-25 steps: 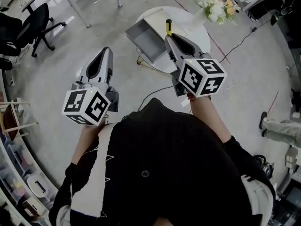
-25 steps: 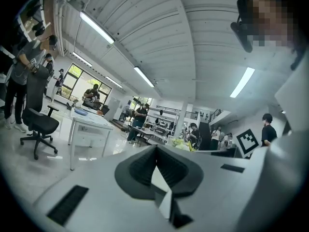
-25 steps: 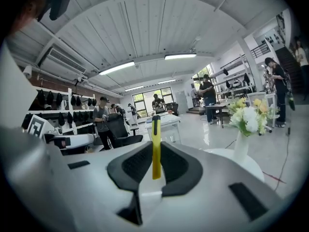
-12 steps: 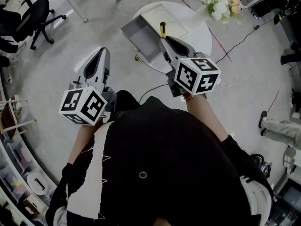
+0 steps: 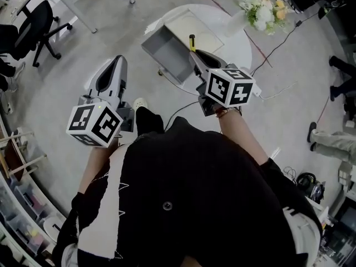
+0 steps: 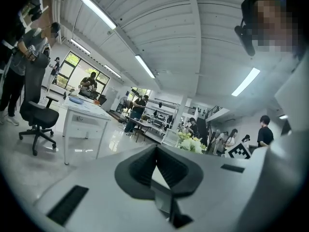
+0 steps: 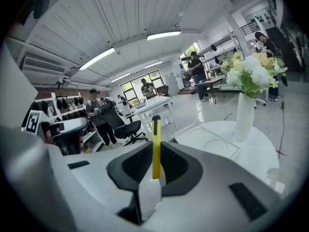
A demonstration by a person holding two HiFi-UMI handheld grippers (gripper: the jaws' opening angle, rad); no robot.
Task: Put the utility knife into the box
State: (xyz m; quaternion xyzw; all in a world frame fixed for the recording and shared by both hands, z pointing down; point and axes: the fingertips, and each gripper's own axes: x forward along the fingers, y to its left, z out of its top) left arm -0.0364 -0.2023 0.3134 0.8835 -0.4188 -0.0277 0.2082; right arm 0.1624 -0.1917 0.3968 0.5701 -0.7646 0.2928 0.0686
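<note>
A yellow utility knife (image 5: 192, 40) with a black end sticks out of my right gripper (image 5: 195, 52), which is shut on it. In the right gripper view the knife (image 7: 155, 146) stands upright between the dark pads. The open grey box (image 5: 167, 49) lies tilted on the near left part of the round white table (image 5: 231, 38). The knife's tip hovers just right of the box's right wall. My left gripper (image 5: 119, 60) hangs over the floor left of the table. Its jaws (image 6: 155, 164) are shut with nothing between them.
A flat white tray (image 5: 193, 25) lies on the table behind the box; it also shows in the right gripper view (image 7: 207, 141). A vase of flowers (image 5: 260, 7) stands at the table's far right. A black office chair (image 5: 33, 29) and a desk's legs stand at the left, and cables run over the floor at the right.
The person has stepped a little toward the table, and a white shoe now shows below. Both grippers have drifted slightly left. The knife has stayed in the right gripper.
</note>
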